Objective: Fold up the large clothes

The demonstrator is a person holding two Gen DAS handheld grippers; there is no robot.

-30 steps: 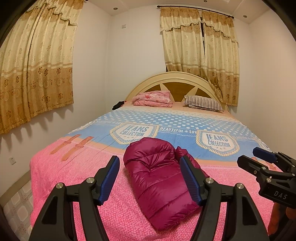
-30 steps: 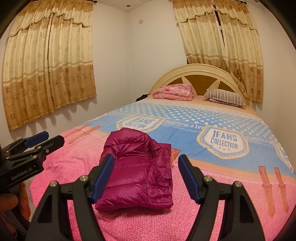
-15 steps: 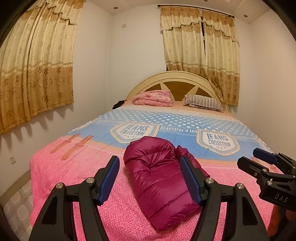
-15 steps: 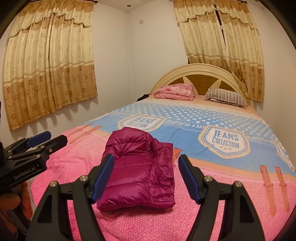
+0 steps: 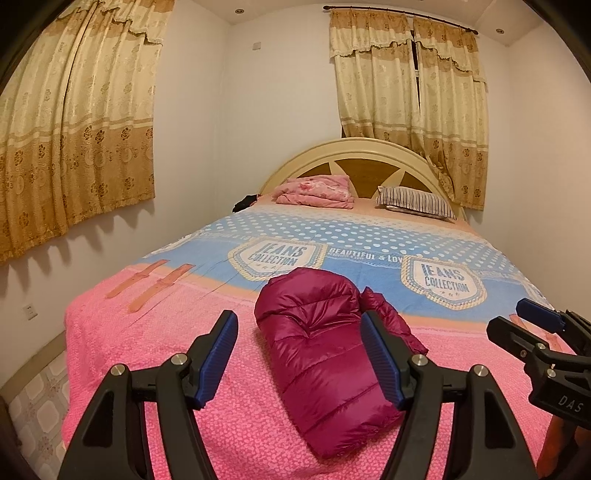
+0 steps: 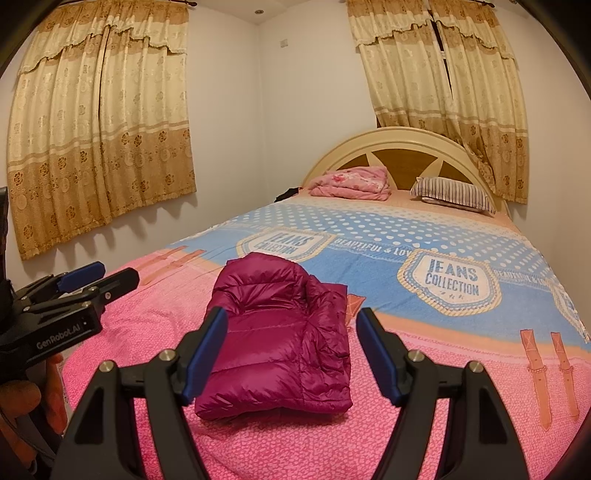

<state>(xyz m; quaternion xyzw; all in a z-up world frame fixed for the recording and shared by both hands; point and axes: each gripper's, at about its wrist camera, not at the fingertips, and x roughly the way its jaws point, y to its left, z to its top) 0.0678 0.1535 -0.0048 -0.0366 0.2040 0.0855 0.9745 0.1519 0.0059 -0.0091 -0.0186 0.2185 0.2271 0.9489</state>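
We see a bedspread [image 5: 369, 236] printed "JEANS COLLECTION", a folded pink quilt [image 5: 314, 190] beside a striped pillow [image 5: 415, 197] below the arched headboard [image 5: 364, 162], and gold floral curtains [image 5: 410, 107].

I see a bed [image 5: 369, 236] with a pink and blue cover, arched cream headboard [image 5: 364, 147], striped pillow [image 5: 415, 197], folded pink blanket [image 5: 314, 188]. White walls, gold curtains [image 5: 74, 122] drawn, recessed ceiling lights [image 5: 240, 12], tiled floor [image 5: 37, 398].

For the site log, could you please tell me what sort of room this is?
A home bedroom, most likely: a wide bed with an arched headboard, a striped pillow, and gold curtains over the windows. A folded magenta puffer jacket lies on it.
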